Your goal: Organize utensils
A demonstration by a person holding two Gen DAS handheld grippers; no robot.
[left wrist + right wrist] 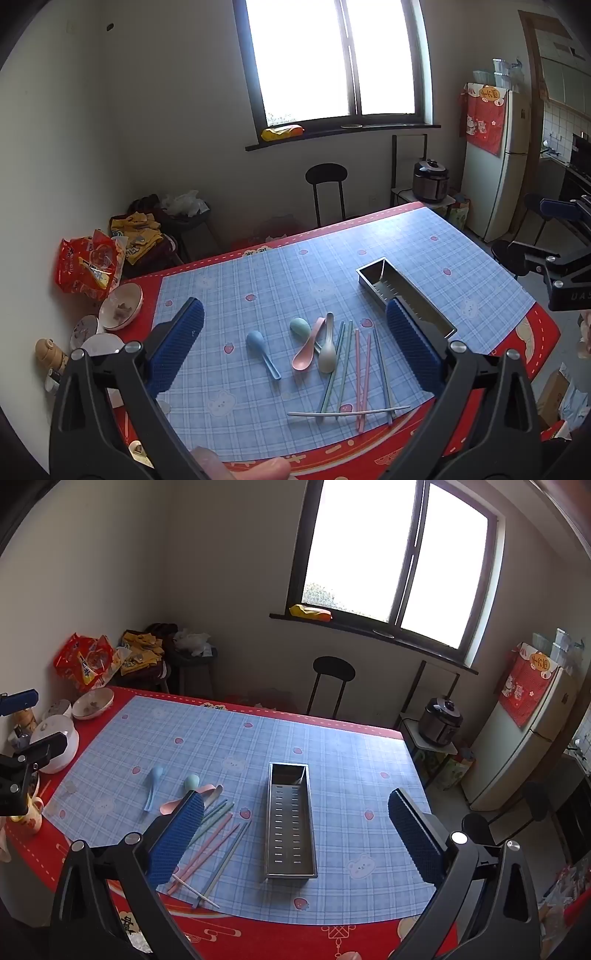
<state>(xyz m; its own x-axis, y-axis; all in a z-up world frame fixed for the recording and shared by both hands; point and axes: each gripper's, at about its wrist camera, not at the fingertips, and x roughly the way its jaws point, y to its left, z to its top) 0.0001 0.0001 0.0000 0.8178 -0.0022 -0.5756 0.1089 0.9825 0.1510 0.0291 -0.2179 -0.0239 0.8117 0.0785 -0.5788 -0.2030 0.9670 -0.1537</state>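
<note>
A steel perforated utensil tray (291,823) lies empty on the blue checked mat; it also shows in the left wrist view (402,295). Left of it lie a blue spoon (260,349), a green spoon (301,328), a pink spoon (308,350), a grey spoon (328,350) and several pastel chopsticks (354,376), one white stick (349,411) lying across them. The spoons (155,786) and chopsticks (218,842) also show in the right wrist view. My left gripper (295,350) is open above the utensils. My right gripper (295,834) is open above the tray. Both are empty.
Bowls (120,308) and cups stand at the table's left edge by the wall, with a red snack bag (88,267). A black stool (327,192) stands beyond the far edge. A rice cooker (430,181) and fridge (491,184) stand at the right.
</note>
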